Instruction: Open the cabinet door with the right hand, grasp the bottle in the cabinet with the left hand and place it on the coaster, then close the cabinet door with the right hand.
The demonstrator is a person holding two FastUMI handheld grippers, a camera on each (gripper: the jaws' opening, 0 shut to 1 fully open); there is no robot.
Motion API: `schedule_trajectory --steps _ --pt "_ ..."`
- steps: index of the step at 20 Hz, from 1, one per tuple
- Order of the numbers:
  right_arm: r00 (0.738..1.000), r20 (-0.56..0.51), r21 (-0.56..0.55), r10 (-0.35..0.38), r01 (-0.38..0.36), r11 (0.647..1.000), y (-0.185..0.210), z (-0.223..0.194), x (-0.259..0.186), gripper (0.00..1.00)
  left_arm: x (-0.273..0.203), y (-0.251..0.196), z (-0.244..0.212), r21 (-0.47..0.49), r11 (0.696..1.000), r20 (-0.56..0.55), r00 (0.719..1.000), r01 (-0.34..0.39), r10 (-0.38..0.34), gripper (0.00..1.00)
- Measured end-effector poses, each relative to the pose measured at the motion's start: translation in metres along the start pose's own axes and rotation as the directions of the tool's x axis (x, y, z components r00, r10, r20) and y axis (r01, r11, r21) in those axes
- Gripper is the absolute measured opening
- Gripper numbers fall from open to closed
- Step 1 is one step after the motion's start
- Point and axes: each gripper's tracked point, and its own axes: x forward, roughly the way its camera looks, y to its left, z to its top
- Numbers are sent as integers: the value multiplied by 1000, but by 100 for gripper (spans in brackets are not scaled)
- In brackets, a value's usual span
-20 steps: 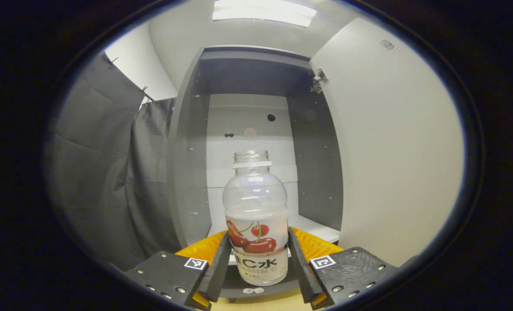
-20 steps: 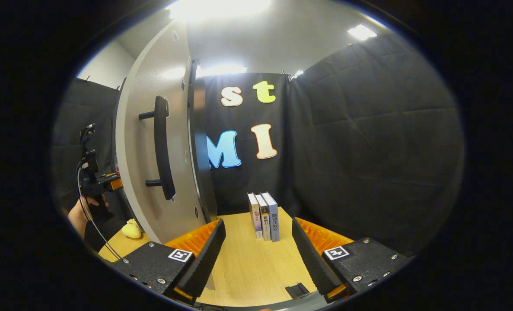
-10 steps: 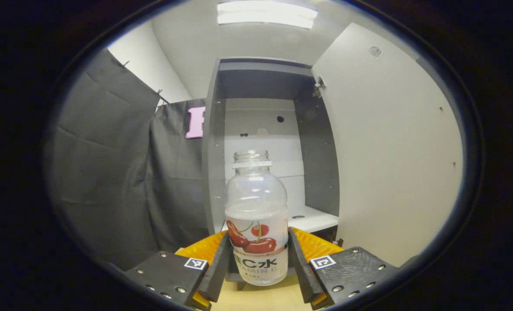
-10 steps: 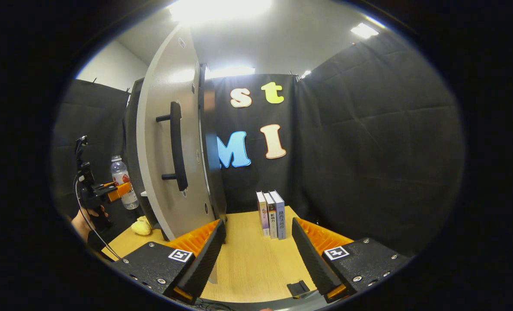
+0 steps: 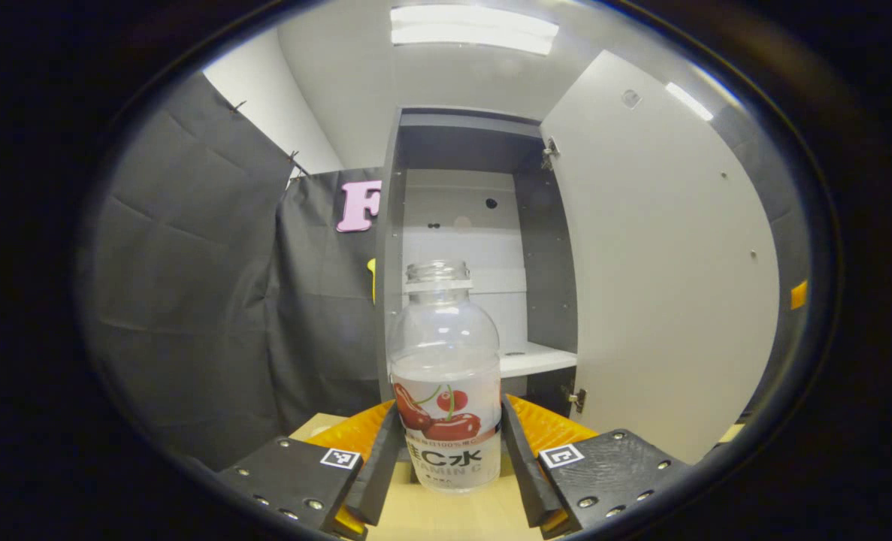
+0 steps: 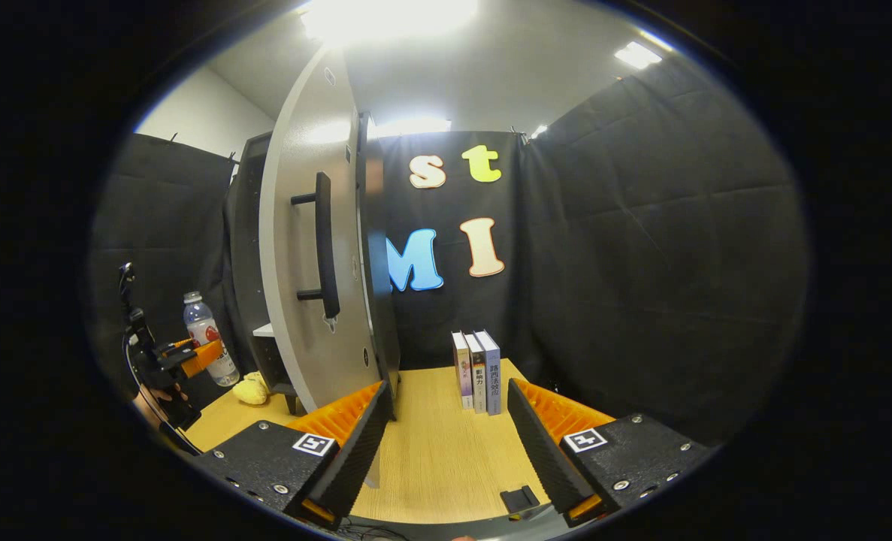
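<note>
Left hand-held gripper (image 5: 446, 458) pinching uncapped bottle (image 5: 446, 391) low, out front of cabinet (image 5: 461, 248). Could tip or slip easily. Right hand-held gripper (image 6: 446, 443) spread, empty, beside cabinet door (image 6: 303, 255).

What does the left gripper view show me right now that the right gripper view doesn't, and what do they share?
Left gripper view alone: the cabinet interior with its white shelf, the door's inner face with hinges, and the left hand-held gripper shut on the bottle close up.

Right gripper view alone: the door's handle, three upright books, a yellow object on the table, and the open, empty right hand-held gripper.

Shared: the open cabinet door, the gripped bottle, the wooden table.
</note>
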Motion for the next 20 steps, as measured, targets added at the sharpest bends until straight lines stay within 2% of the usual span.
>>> schedule_trajectory --steps 2,7,8,11,12,13,16,18,20 --pt "1000 -4 5 -2 2 1000 0 -3 0 95 -10 -1 -10 1 1000 1 1000 3 -3 71" --pt "1000 1 -10 -13 13 1000 4 -9 6 95 -32 -3 -37 -9 1000 -3 1000 16 -16 71" --pt "1000 1 -12 -19 19 1000 4 -10 8 94 -38 -4 -44 -9 1000 -8 1000 20 -20 75" --pt "999 18 -34 -44 45 998 3 -10 12 95 -52 -9 -70 5 999 -22 999 32 -31 75" --pt "999 21 -38 -47 47 998 4 -12 14 95 -58 -12 -81 5 999 -30 999 34 -34 71" --pt "999 21 -39 -46 47 998 5 -14 15 95 -63 -14 -91 1 999 -39 999 37 -37 75" --pt "999 5 -37 -41 42 998 6 -22 21 95 -78 -15 -123 -7 999 -74 997 35 -35 67" --pt "999 -10 -42 -36 35 998 8 -27 25 95 -87 -17 -143 -17 999 -98 995 33 -35 75" --pt "999 -23 -54 -34 33 998 9 -32 27 95 -96 -18 -160 -23 999 -122 992 31 -34 75"
